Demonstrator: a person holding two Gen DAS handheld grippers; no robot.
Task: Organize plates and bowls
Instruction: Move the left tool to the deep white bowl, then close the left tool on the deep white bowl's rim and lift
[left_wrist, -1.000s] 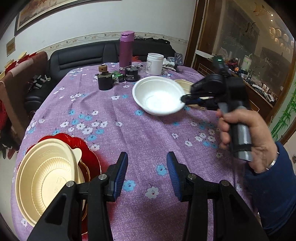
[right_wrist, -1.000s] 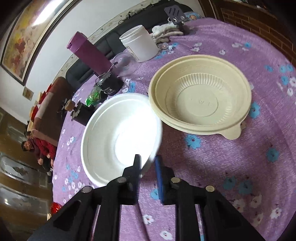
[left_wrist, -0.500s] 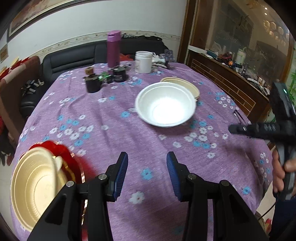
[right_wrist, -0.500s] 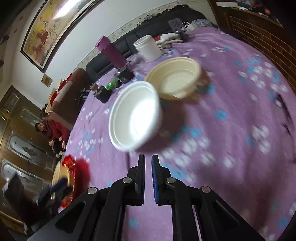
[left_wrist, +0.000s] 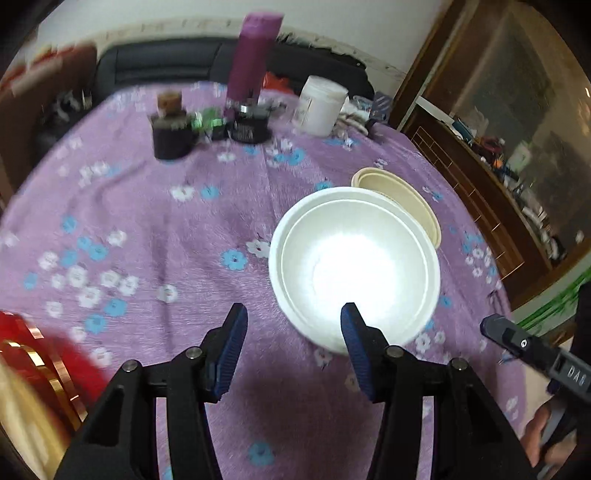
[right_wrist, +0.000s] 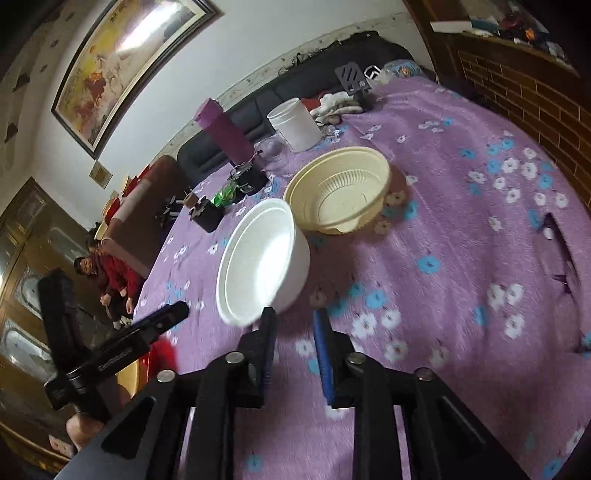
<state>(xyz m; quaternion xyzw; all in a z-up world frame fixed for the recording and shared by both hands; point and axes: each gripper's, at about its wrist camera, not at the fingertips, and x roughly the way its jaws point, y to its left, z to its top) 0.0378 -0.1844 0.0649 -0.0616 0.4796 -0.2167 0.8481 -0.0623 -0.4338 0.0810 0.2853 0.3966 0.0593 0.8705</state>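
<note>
Your left tool (left_wrist: 291, 332) is spread wide with nothing between its pads, and the white bowl (left_wrist: 354, 271) sits just past its right finger, right of centre in the left wrist view, resting on the purple flowered counter (left_wrist: 155, 229). The cream bowl (left_wrist: 402, 201) stands behind it toward the upper right, its rim partly hidden by the white one; whether they touch is unclear. Your right tool (right_wrist: 293, 323) is open a narrow gap and holds nothing, with the white bowl (right_wrist: 262, 262) just above its left finger at mid-frame. A red and gold stack (left_wrist: 33, 373) blurs into the lower left corner of the left view. You look to be between placements: both bowls are set down side by side, and nesting or collecting them likely comes next, which calls for bringing one pad over the thin rim before closing. The only legible writing is "DAG" on the right tool's body at the lower right of the left view.
</note>
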